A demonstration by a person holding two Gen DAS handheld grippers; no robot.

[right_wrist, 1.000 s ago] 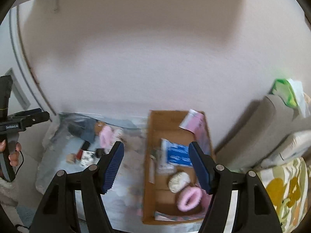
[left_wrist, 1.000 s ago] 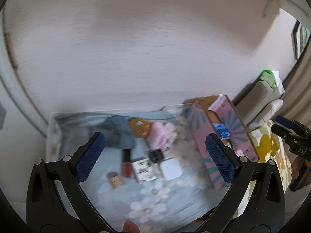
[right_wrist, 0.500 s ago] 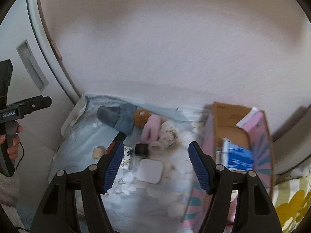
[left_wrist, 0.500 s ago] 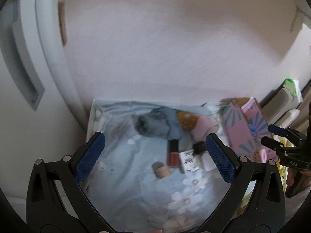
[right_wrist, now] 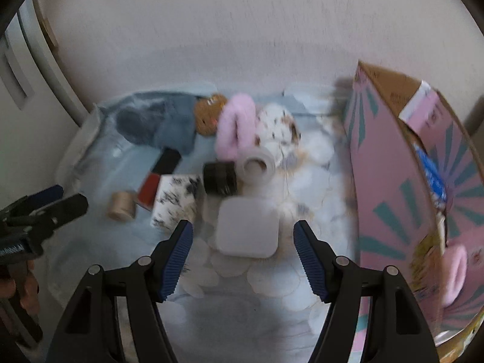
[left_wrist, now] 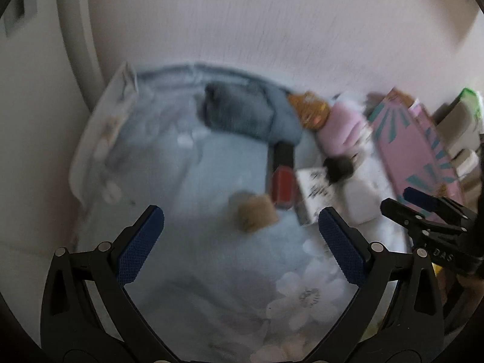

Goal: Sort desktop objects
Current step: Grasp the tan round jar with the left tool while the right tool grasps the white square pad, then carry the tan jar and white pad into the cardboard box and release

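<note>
Small objects lie on a pale blue floral cloth (left_wrist: 187,175). My left gripper (left_wrist: 240,227) hangs open above it, with a tan spool (left_wrist: 257,213) just ahead between its fingers, untouched. Beside the spool are a red and black tube (left_wrist: 282,178) and a white patterned box (left_wrist: 313,193). My right gripper (right_wrist: 243,236) is open above a white square case (right_wrist: 246,227). Beyond it lie a black jar (right_wrist: 219,178), a tape roll (right_wrist: 257,166), a pink fluffy band (right_wrist: 237,127), a speckled pouch (right_wrist: 278,127), a brown round piece (right_wrist: 208,113) and grey cloth (right_wrist: 160,121).
A pink cardboard box (right_wrist: 399,181) with teal rays stands open at the right, holding a blue packet (right_wrist: 431,175) and another pink band (right_wrist: 453,275). A wall runs behind the cloth. A white door frame (left_wrist: 78,39) stands at the left. The left gripper (right_wrist: 36,214) shows at the right view's left edge.
Both grippers have come down toward the cloth, so the objects look much larger. The right view swung from the pink box to the white case. Neither gripper's opening has changed.
</note>
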